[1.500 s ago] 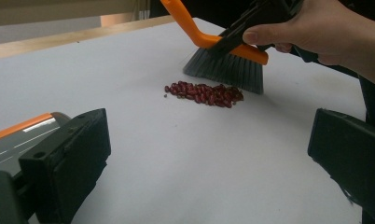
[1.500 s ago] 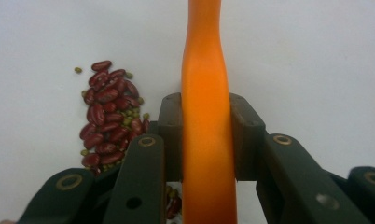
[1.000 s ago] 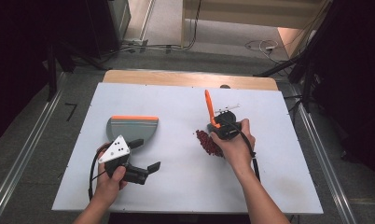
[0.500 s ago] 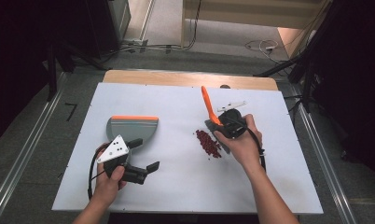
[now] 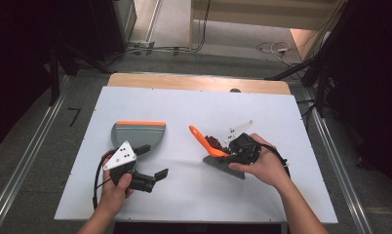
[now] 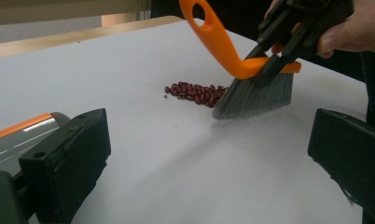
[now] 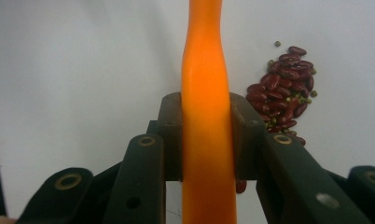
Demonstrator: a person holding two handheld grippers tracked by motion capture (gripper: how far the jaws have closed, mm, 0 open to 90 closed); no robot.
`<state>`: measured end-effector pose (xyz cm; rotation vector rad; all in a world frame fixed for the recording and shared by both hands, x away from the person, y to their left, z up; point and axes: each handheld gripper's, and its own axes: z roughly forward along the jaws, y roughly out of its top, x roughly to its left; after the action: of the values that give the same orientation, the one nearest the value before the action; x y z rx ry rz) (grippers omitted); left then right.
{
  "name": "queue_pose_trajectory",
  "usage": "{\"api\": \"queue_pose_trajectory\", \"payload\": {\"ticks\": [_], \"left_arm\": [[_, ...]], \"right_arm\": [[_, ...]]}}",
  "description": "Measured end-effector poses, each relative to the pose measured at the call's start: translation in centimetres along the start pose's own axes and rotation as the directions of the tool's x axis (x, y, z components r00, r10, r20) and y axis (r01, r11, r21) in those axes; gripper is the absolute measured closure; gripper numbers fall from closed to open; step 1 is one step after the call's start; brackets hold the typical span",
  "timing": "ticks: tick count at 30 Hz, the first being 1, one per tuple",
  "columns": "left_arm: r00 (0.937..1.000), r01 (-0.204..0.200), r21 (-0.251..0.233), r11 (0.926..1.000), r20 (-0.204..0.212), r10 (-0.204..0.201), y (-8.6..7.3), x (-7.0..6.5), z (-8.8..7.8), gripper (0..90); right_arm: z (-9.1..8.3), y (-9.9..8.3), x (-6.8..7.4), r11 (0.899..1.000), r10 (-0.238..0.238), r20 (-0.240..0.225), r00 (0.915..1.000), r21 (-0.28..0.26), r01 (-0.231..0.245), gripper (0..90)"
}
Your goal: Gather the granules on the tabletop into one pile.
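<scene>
A: High view first. What's the right gripper (image 5: 233,155) doing?
B: It's clamping the brush (image 5: 218,157) by the orange handle, jaws closed on it. The handle is slanting up and away to the gripper's left, and the grey bristles are lying on the table (image 5: 184,102) just below the jaws. The beans (image 5: 213,142) are sitting right beside the handle, on the far side of the bristles.

A: And the left gripper (image 5: 155,161)?
B: It's resting low on the table with jaws standing wide apart, gripping nothing. The dustpan (image 5: 138,133) is lying just beyond it, orange edge on the far side, well to the left of the brush.

A: Left gripper view?
B: Its own two jaws are rising at either edge, wide gap, bare table between. Straight ahead, the brush (image 6: 251,88) bristles are touching the near end of the beans (image 6: 195,92). The right gripper (image 6: 293,35) is pinching the handle just above the bristle block. The dustpan (image 6: 22,135) is peeking in behind the left-hand jaw.

A: Right gripper view?
B: The brush (image 7: 206,116) handle is running straight up between the two jaws, pads pressing on both sides. The beans (image 7: 283,91) are lying to the right of the handle, just past the jaw tip, a few small green ones mixed in.
</scene>
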<state>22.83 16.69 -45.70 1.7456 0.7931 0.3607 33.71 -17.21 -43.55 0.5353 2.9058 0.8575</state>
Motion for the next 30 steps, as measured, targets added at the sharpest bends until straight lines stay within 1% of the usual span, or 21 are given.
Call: {"api": "queue_pose_trajectory", "payload": {"ticks": [2,3,5,9,10,14,16,19,22,23,25,28,30], "left_arm": [[1.0000,0.002,-0.001,1.0000,-0.001,-0.002,0.0,0.0,-0.1,0.0],[1.0000,0.004,-0.001,1.0000,0.001,-0.004,0.0,0.1,-0.1,0.0],[1.0000,0.003,0.001,1.0000,-0.003,-0.003,-0.1,0.2,-0.1,0.0],[1.0000,0.006,0.000,1.0000,-0.002,-0.006,-0.1,0.2,-0.1,0.0],[1.0000,0.002,0.001,1.0000,-0.002,-0.002,-0.1,0.2,-0.2,0.0],[1.0000,0.001,-0.001,1.0000,-0.001,-0.001,-0.1,0.2,-0.2,0.0],[1.0000,0.001,0.001,1.0000,-0.001,-0.001,-0.1,0.2,-0.2,0.0],[1.0000,0.002,0.005,1.0000,-0.002,-0.002,-0.1,0.1,-0.2,0.0],[1.0000,0.003,0.000,1.0000,-0.001,-0.003,-0.1,0.2,-0.2,0.0],[1.0000,0.003,0.000,1.0000,-0.001,-0.003,-0.1,0.2,-0.2,0.0],[1.0000,0.003,0.000,1.0000,-0.001,-0.003,-0.1,0.2,-0.2,0.0],[1.0000,0.004,0.002,1.0000,-0.001,-0.004,-0.1,0.2,-0.1,0.0],[1.0000,0.004,0.003,1.0000,-0.002,-0.004,-0.1,0.1,-0.2,0.0]], "right_arm": [[0.7,0.0,-0.7,0.999,-0.033,-0.022,0.9992,0.000,0.033,68.7],[0.8,0.0,-0.9,0.999,-0.044,-0.025,0.9987,-0.007,0.044,68.7],[0.9,0.3,-1.5,0.999,-0.054,-0.026,0.9982,0.000,0.054,68.6],[1.3,0.9,-2.5,0.998,-0.067,-0.020,0.9975,-0.005,0.067,68.5],[1.4,1.0,-2.7,0.998,-0.059,-0.010,0.9982,-0.008,0.058,68.5],[1.7,1.3,-3.6,0.999,-0.040,-0.003,0.9992,-0.023,0.040,68.5],[1.8,1.3,-3.8,0.999,-0.025,0.009,0.9997,-0.029,0.025,68.5],[1.6,1.4,-3.9,0.999,-0.011,0.011,0.9999,-0.043,0.011,68.6],[1.0,1.3,-3.9,0.998,0.003,0.002,1.0000,-0.066,-0.003,68.7],[0.8,1.3,-3.8,0.998,0.018,0.006,0.9998,-0.067,-0.018,68.7],[0.4,1.2,-3.7,0.996,0.036,0.000,0.9993,-0.081,-0.036,68.6],[-0.5,1.1,-3.6,0.992,0.060,-0.009,0.9982,-0.111,-0.061,68.6],[-1.1,1.0,-3.5,0.987,0.081,-0.014,0.9966,-0.137,-0.082,68.6]]}}
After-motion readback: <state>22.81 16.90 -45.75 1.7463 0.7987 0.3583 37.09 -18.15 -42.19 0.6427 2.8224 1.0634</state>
